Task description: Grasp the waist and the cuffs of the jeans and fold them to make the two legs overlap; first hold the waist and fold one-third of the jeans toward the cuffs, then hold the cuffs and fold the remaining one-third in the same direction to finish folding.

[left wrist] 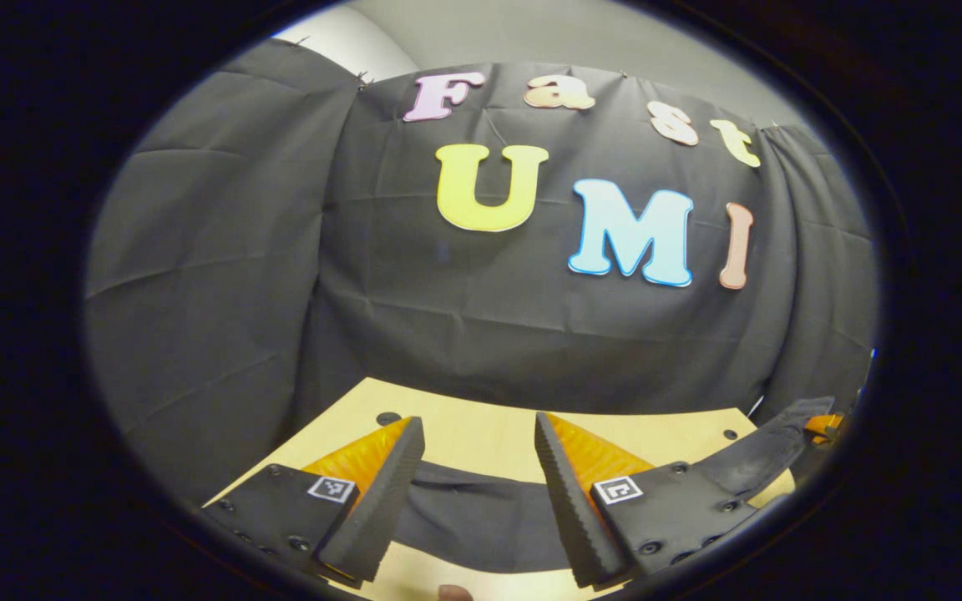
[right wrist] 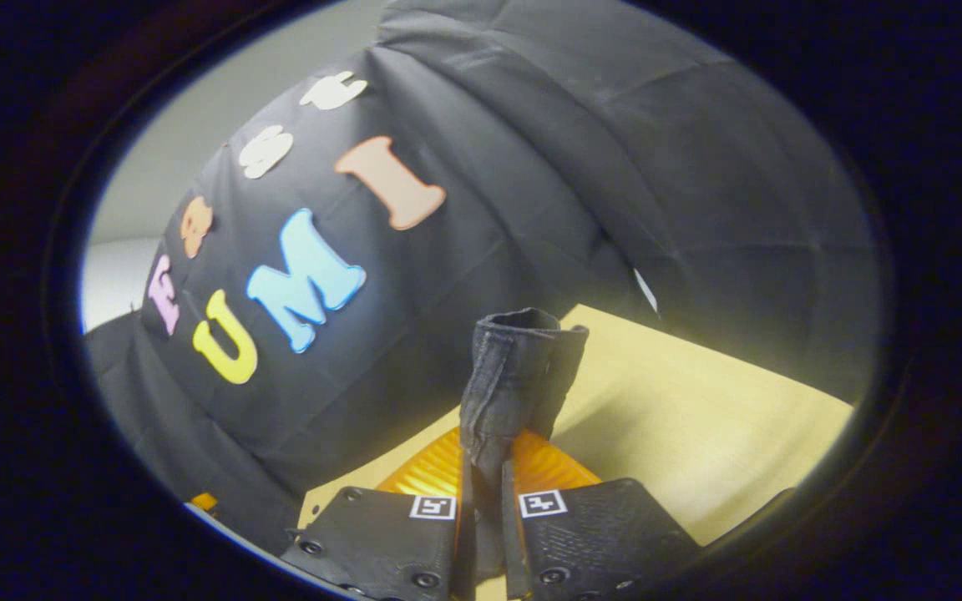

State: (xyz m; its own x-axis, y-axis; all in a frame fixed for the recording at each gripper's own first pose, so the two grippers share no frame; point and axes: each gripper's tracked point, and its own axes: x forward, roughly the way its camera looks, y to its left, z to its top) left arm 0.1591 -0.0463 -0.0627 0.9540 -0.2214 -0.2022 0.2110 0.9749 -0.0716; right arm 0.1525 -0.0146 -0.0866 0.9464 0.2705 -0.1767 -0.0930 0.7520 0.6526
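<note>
Hovering above the table [left wrist: 481, 434], the left gripper [left wrist: 481, 442] has its fingers spread wide, nothing between them. In the left gripper view, the jeans [left wrist: 481, 513] lie as a dark band across the pale wooden tabletop, passing beneath and between the two fingers without touching either. The band runs rightward and rises off the table toward the right edge of that view, where a strip of the fabric climbs to the right gripper [left wrist: 823, 426], seen small and partly cut off there; how it grips cannot be read from that angle.

In the right gripper view, the right gripper [right wrist: 485, 501] has its fingers pressed together on a bunched fold of the jeans [right wrist: 514, 376]. The cloth stands up out of the closed fingers as a dark, rumpled column, its open hemmed end at the top, tilted a little to the right. This is probably a cuff, though the fisheye distortion leaves that uncertain. The held part is lifted clear of the table [right wrist: 698, 434], whose bare surface shows behind and to the right of it, with a shadow falling beside the fabric.

A fingertip [left wrist: 454, 593] of the person shows at the bottom edge of the left gripper view, below the jeans. Black cloth forms the booth wall [left wrist: 239, 275] behind the table in both views.
</note>
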